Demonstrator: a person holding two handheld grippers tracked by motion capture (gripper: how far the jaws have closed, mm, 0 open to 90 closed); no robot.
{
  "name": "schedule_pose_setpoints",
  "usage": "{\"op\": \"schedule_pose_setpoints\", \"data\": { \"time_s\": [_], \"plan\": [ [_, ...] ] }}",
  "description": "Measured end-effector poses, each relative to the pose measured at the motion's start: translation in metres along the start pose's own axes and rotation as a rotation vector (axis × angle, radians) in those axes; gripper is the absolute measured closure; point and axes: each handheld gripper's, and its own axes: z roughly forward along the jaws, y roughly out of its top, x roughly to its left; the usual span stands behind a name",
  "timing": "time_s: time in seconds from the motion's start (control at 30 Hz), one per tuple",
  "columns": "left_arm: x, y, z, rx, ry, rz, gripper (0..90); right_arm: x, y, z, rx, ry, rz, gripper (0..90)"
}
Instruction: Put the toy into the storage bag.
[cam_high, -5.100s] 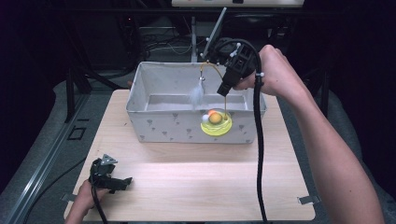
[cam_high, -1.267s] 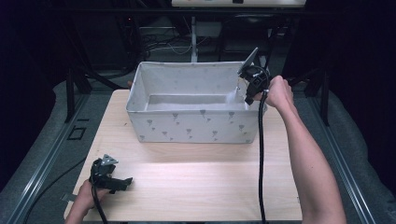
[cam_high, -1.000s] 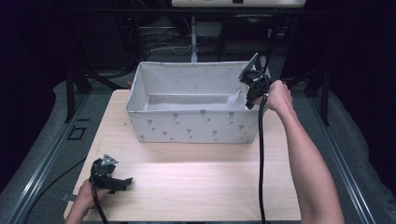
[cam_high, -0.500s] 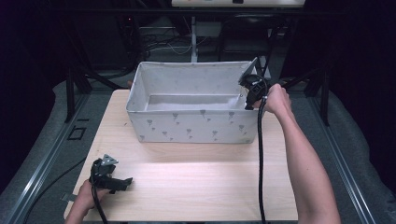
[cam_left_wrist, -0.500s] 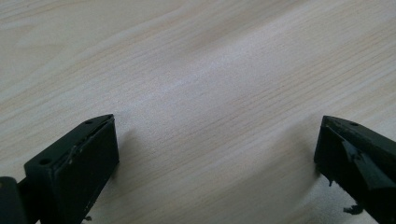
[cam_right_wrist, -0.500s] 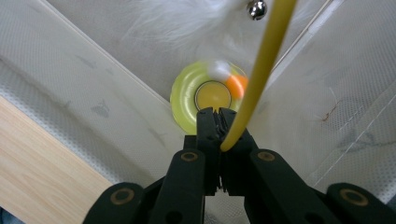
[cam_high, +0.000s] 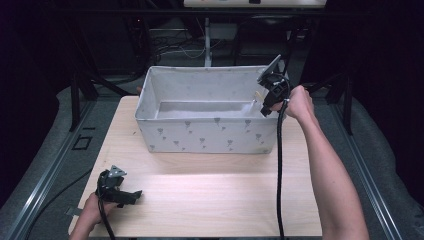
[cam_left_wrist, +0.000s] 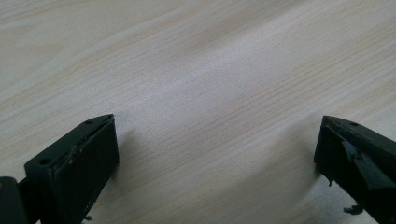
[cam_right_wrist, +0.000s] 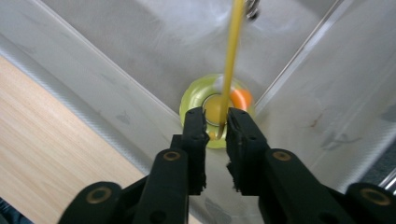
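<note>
The right gripper (cam_right_wrist: 216, 122) has its two black jaws standing a narrow gap apart; they have just been opening. One thin yellow stick (cam_right_wrist: 232, 60) runs up from between the tips, its lower end lying in the gap against the inner face of the right-hand jaw; whether the pads still press on it I cannot tell. Past the tips, down in a corner of the bin (cam_right_wrist: 116, 70), lies one yellow-green ring-shaped dish (cam_right_wrist: 195, 95) with one yellow ball (cam_right_wrist: 211, 106) and one orange piece (cam_right_wrist: 241, 98) in it. In the high view this gripper (cam_high: 264, 106) is poised over the right end of the single grey fabric bin (cam_high: 210, 137), at its rim, a cable trailing along the person's forearm.

The left gripper (cam_left_wrist: 215, 158) has its two jaws set wide apart with nothing between them, just above bare wood. In the high view it (cam_high: 131, 197) lies at the near left corner of the wooden table (cam_high: 210, 195), well apart from the bin.
</note>
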Motion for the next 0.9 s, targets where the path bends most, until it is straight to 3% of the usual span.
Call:
{"op": "schedule_pose_setpoints", "data": {
  "time_s": [0.47,0.7,0.9],
  "plan": [
    [-0.001,0.0,0.0,0.001,-0.001,-0.001,0.0,0.018,0.008,-0.039,-0.119,-0.025,-0.024,48.7],
    [0.0,0.0,0.0,0.001,-0.002,0.002,0.0,0.041,0.013,-0.062,-0.175,-0.024,-0.078,33.3],
    [-0.001,0.0,0.0,0.002,-0.002,0.002,0.0,0.058,0.014,-0.07,-0.201,-0.02,-0.127,23.5]
  ]
}}
